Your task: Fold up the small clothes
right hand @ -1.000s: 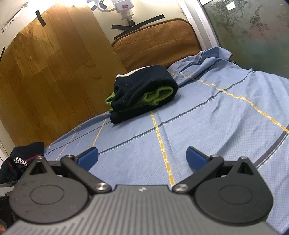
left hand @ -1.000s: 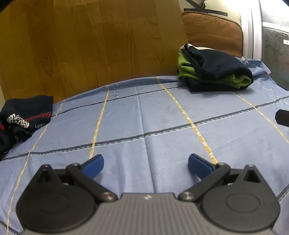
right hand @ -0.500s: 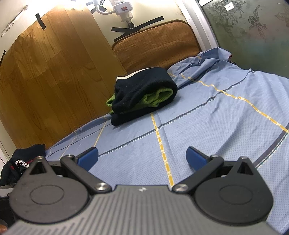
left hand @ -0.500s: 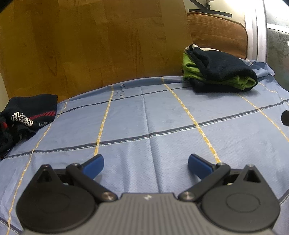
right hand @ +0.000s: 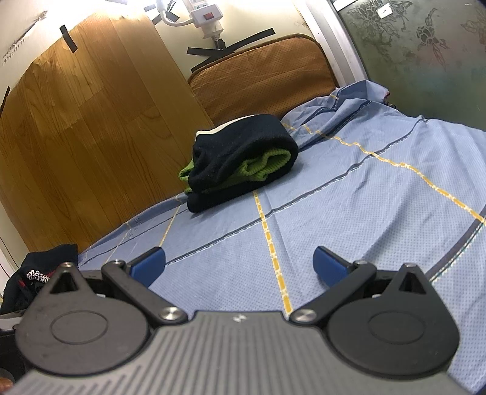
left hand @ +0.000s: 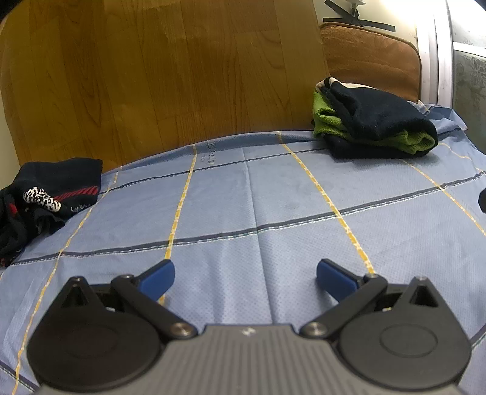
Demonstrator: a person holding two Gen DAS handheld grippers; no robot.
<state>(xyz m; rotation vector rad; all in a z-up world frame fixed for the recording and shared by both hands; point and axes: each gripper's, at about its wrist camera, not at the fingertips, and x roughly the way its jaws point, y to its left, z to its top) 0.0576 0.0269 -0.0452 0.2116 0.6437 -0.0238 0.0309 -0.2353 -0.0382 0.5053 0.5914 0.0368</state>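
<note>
A folded stack of dark navy and green clothes (left hand: 376, 121) lies at the far right of the blue checked sheet (left hand: 273, 197); it also shows in the right wrist view (right hand: 243, 158). A heap of unfolded dark clothes with red stripes and a black-and-white patch (left hand: 45, 194) lies at the left edge, and shows low left in the right wrist view (right hand: 36, 276). My left gripper (left hand: 245, 278) is open and empty just above the sheet. My right gripper (right hand: 238, 264) is open and empty above the sheet, short of the stack.
A wooden panel (left hand: 152, 76) stands behind the bed. A brown cushion (right hand: 261, 82) leans against the wall behind the folded stack. A power strip (right hand: 206, 15) hangs on the wall. A dark patterned glass panel (right hand: 425, 45) borders the right side.
Both views have shifted slightly; the left gripper has turned a little leftward, so the folded stack sits further right. Both grippers stay open and empty.
</note>
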